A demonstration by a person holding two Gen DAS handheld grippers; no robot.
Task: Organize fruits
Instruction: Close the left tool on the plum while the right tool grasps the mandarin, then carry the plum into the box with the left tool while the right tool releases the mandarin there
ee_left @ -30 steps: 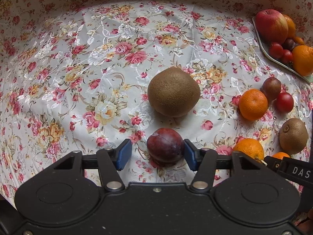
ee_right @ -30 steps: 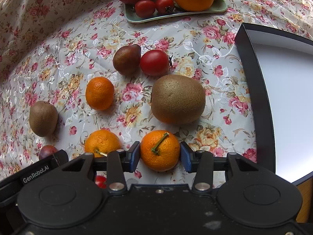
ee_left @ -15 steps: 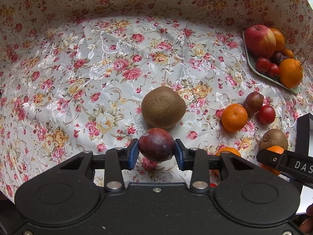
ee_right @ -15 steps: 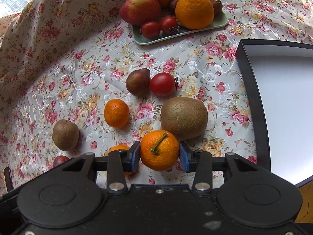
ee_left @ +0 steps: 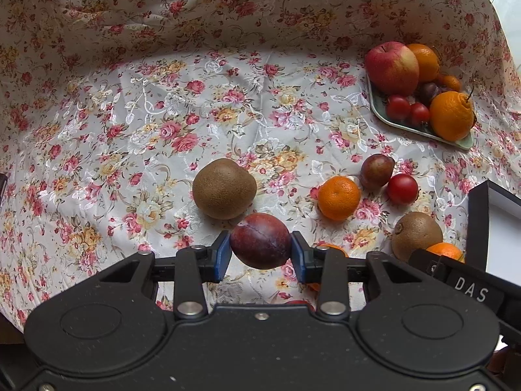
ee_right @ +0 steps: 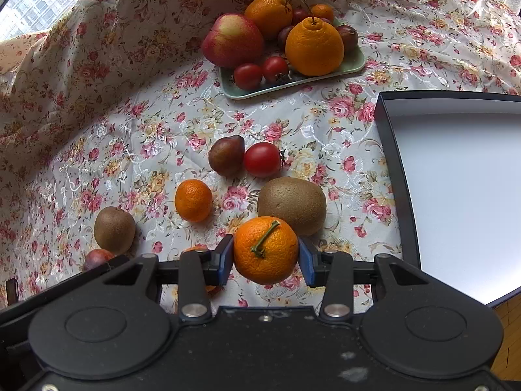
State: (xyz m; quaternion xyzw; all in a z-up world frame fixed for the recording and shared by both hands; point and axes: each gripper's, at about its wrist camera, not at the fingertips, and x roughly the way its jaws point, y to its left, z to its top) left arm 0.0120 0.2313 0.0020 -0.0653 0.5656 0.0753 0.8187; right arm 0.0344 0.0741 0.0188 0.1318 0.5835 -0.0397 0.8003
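Both tongs had just closed and lifted clear of the tabletop [ee_left: 136, 137], the left tongs [ee_left: 260, 255] clamped on the plum [ee_left: 260, 240] and the right tongs [ee_right: 266, 260] on the stemmed tangerine [ee_right: 265, 250], so both fruits seemed ready for carrying toward the black-rimmed box [ee_right: 389, 163].

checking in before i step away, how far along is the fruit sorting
Early. Nothing looks sorted yet: the black tray shows only its bare white floor. In hand: the left gripper grips a plum, and the right gripper a stemmed mandarin. Left on the cloth: two kiwis, a mandarin, a tomato, a dark pear-shaped fruit, plus the piled green plate.
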